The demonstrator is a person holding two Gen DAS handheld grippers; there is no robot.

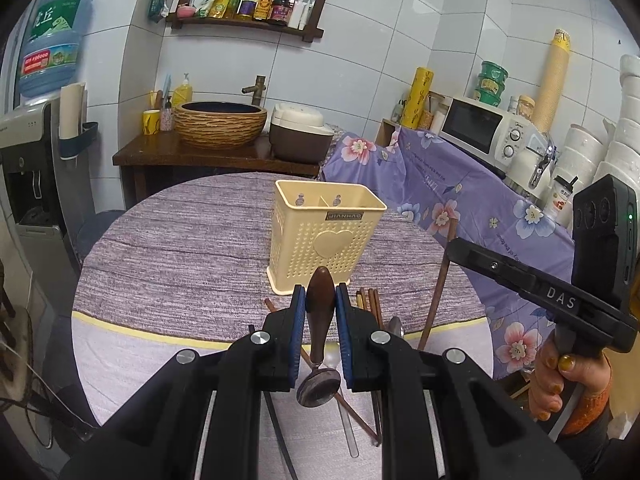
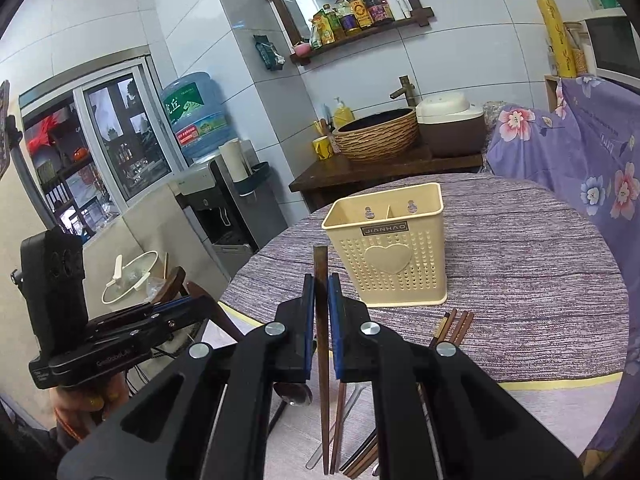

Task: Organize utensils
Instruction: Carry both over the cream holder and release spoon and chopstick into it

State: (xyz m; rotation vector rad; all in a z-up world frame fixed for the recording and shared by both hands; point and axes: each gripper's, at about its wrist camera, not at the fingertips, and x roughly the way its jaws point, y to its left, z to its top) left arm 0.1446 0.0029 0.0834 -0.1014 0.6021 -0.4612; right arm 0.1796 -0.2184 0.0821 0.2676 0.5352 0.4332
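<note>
A cream perforated utensil holder [image 1: 322,236] stands upright on the round table, also in the right wrist view [image 2: 390,248]. My left gripper [image 1: 320,298] is shut on a spoon with a dark wooden handle [image 1: 319,312], its metal bowl hanging toward the camera, held above the table in front of the holder. My right gripper [image 2: 321,286] is shut on a brown wooden chopstick [image 2: 322,344], held upright left of the holder. The right gripper also shows at the right of the left wrist view [image 1: 452,246]. Loose chopsticks [image 2: 456,326] and cutlery lie on the table below.
The table has a purple woven cloth [image 1: 180,256]. Behind it stand a wooden counter with a basin [image 1: 220,122] and rice cooker [image 1: 300,130]. A floral-covered surface [image 1: 460,184] with a microwave is at right. A water dispenser [image 1: 28,168] stands left.
</note>
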